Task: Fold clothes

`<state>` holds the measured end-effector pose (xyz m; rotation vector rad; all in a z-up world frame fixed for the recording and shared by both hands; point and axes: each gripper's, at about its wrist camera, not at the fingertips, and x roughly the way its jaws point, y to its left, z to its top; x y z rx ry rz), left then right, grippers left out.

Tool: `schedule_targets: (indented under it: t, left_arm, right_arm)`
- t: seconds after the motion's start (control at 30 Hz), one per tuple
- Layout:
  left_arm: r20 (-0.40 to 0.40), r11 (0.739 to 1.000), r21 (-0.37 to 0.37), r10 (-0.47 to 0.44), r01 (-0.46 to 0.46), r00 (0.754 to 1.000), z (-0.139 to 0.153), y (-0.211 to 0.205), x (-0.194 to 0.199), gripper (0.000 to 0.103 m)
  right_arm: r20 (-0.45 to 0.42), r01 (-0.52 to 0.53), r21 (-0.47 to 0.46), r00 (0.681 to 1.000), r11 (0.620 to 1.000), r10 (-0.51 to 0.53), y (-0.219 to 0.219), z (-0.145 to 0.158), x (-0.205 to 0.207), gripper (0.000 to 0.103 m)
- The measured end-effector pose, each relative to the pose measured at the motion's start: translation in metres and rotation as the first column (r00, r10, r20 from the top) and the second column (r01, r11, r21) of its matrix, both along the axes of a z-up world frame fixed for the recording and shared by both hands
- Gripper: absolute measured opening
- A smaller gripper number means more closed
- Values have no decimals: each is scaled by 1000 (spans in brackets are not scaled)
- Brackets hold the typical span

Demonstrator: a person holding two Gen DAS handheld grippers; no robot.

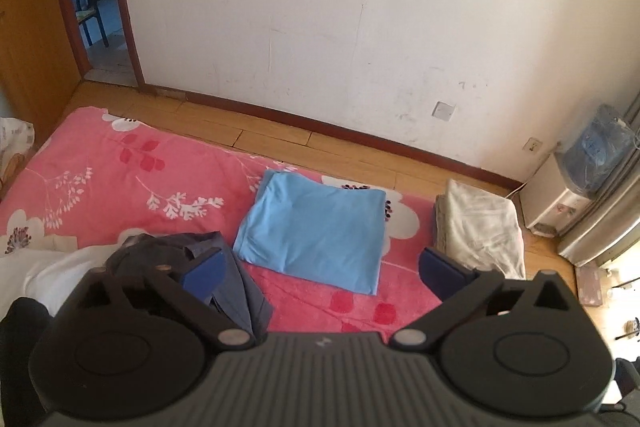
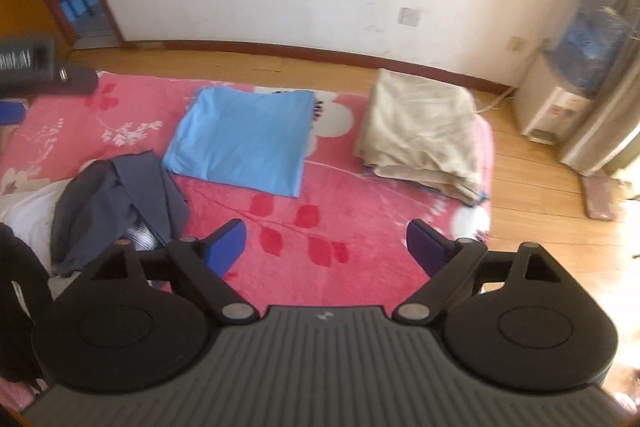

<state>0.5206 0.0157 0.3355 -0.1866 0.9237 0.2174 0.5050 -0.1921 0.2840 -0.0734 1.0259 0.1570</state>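
Left gripper [image 1: 320, 269]: we see its blue pads spread wide with only air between them, raised well above the bedding.
Right gripper [image 2: 326, 247]: jaws likewise apart and holding nothing, over bare pink blanket [image 2: 340, 279].
Blue garment [image 1: 310, 227]: folded into a neat rectangle, lying flat at twelve o'clock from the left gripper; edges look square, and we judge this piece finished.
Beige pile [image 2: 420, 131]: folded cloth stacked at about one o'clock from the right gripper, near the blanket's far corner; its lower layers fan out a little.
Grey garment [image 2: 116, 195]: crumpled heap at ten o'clock from the right gripper, partly over a white cloth [image 1: 52, 267]; we take it as the next piece to fold.
Step in hand: we judge a reach for the grey heap; we would look for a collar or hem before closing, pinch one layer only, and lift both corners together so it hangs open.
Risk: catching the white cloth underneath along with it.
Textures: the blanket is plush and floral, likely to drag on fabric; the blue piece is smooth and thin; the grey one looks limp, with deep creases.
Surroundings: wooden floor [image 2: 540, 187] beyond.
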Motion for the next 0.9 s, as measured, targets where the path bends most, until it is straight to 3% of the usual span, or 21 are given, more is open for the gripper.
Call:
schedule_targets:
  t: [0.13,0.3,0.53,0.9]
  left_arm:
    - [-84,998,63,5,1,996,-7,-13,-3,102]
    - [-81,999,33,25,-22,996,-3,-20,-12,102]
    - [-90,998,68,9,-3,996,-4,-33,-23,100]
    - [-141,994,90,-43,56,989,-15,-50,-31,100]
  right_arm:
    - [-25,75,4,997,997,-75,-4,2,-10,91]
    - [-58,92,-36,994,995,-94,-2,8,-16,92]
    - [-76,140,-119,986,983,-150,-11,13,-17,93]
    - [-101,208,-154,969,966,-225,-24,10,-28,93]
